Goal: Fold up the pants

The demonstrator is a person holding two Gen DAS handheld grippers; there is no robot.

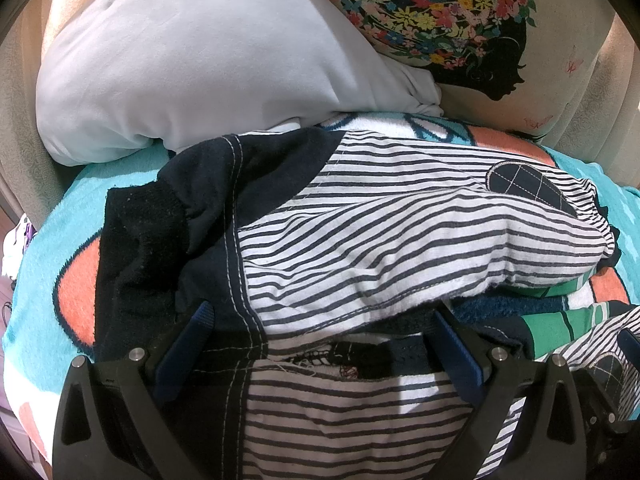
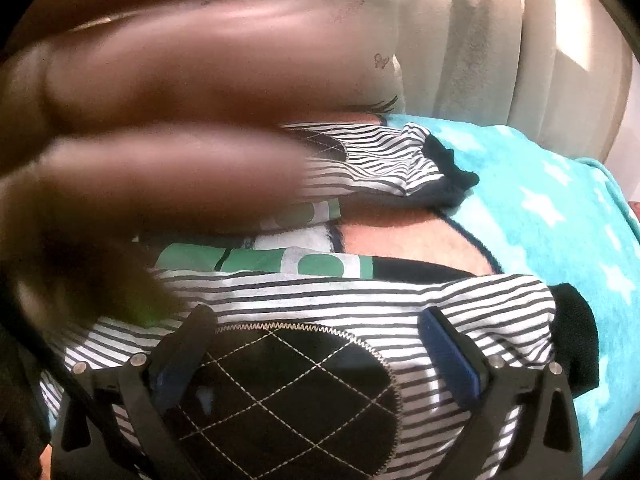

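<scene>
Striped pants (image 1: 360, 240) | left claw (image 1: 320, 328) spread wide, touching | right claw (image 2: 320, 328) likewise

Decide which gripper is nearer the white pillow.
Left. The left gripper sits on the pants just below the white pillow. The right gripper is over a quilted knee patch; its view shows no pillow.

Turquoise star blanket (image 2: 560, 184) carries striped pants (image 1: 360, 240), w/ white pillow (image 1: 180, 72) at its far edge.

Pants (image 1: 360, 220) on the blanket (image 1: 36, 280), pillow (image 1: 180, 60) behind, cushion (image 1: 460, 20) to its right.
</scene>
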